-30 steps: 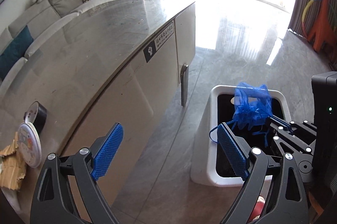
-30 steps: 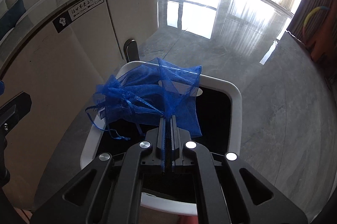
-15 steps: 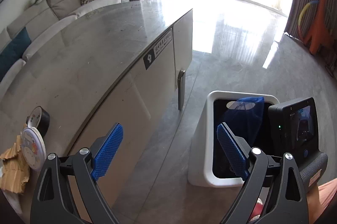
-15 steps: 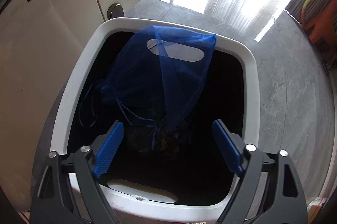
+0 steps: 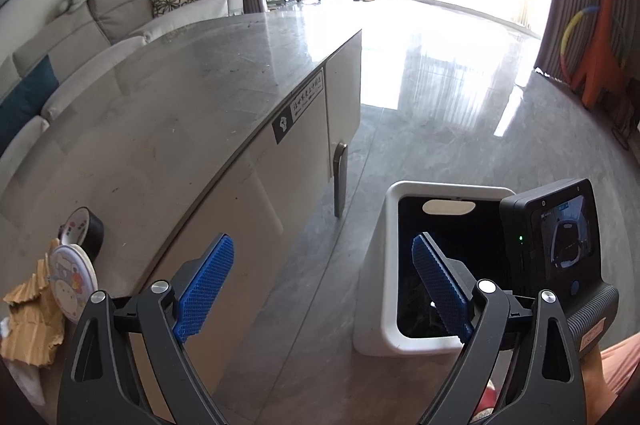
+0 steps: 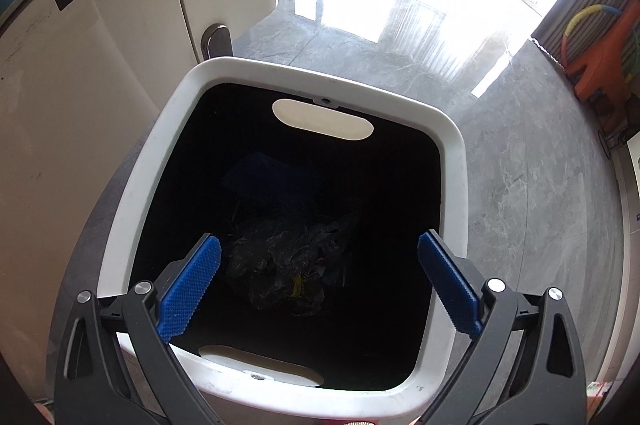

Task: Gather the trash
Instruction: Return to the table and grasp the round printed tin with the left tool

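The right tool [image 6: 318,289] hung released over the white bin [image 6: 136,161]; the blue mesh bag [image 6: 272,177] lay inside. The left tool [image 5: 320,289] was released too.

The trash bin [image 6: 452,145] looks like smooth white plastic with a black liner [image 6: 400,185] — crinkled dark film lies inside. The tongs' pads [image 6: 190,289] are blue and knobbly. The desk [image 5: 180,113] top is polished grey stone; the floor [image 5: 460,129] — glossy tile.

Right gripper [image 6: 318,283] spread wide above white bin [image 6: 454,129], mouth unobstructed, trash [image 6: 288,265] low inside, cabinet [image 6: 92,97] close on bin's left, open floor [image 6: 532,193] to its right, tabletop clutter [image 5: 60,277] near left gripper [image 5: 320,289]
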The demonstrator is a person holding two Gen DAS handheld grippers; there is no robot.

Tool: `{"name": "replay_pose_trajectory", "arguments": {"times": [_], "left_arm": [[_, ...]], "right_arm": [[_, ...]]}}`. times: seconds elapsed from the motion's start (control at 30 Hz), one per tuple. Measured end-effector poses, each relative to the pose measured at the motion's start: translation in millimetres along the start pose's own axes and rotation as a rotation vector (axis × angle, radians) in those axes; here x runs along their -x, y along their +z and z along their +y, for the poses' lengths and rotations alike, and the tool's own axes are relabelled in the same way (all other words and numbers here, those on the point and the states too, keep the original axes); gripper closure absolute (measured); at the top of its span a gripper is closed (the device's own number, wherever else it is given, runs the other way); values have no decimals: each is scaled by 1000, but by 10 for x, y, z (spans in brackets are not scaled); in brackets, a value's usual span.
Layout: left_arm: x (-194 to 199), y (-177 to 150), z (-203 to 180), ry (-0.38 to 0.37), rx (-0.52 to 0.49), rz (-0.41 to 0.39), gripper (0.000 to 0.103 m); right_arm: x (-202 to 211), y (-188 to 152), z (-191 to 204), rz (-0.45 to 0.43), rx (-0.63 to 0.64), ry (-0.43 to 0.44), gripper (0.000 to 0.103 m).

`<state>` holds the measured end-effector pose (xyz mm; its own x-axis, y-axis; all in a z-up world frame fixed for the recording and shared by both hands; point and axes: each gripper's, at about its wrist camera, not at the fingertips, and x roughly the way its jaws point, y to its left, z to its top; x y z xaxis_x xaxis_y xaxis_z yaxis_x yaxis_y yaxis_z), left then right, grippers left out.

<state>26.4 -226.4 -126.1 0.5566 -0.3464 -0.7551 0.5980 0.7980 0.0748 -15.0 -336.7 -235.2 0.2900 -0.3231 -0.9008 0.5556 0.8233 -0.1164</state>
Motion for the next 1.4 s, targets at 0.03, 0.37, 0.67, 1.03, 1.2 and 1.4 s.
{"name": "replay_pose_trajectory", "arguments": {"times": [0.03, 0.37, 0.67, 1.03, 1.2, 1.4], "left_arm": [[23, -1, 21, -3, 5, -2, 12], [430, -2, 365, 70, 64, -104, 12], [801, -83, 942, 196, 188, -190, 9], [604, -272, 1439, 290, 279, -84, 9], [482, -275, 1593, 308, 318, -42, 9], [287, -318, 1680, 311, 358, 23, 9]], "right_arm": [[49, 24, -7, -15, -12, 9, 5], [1076, 249, -60, -318, -84, 141, 5], [1839, 493, 264, -515, -34, 315, 5], [2117, 591, 938, -594, 116, 402, 5], [2102, 558, 1057, -601, 138, 415, 5], [2071, 569, 1103, -594, 153, 416, 5]]}}
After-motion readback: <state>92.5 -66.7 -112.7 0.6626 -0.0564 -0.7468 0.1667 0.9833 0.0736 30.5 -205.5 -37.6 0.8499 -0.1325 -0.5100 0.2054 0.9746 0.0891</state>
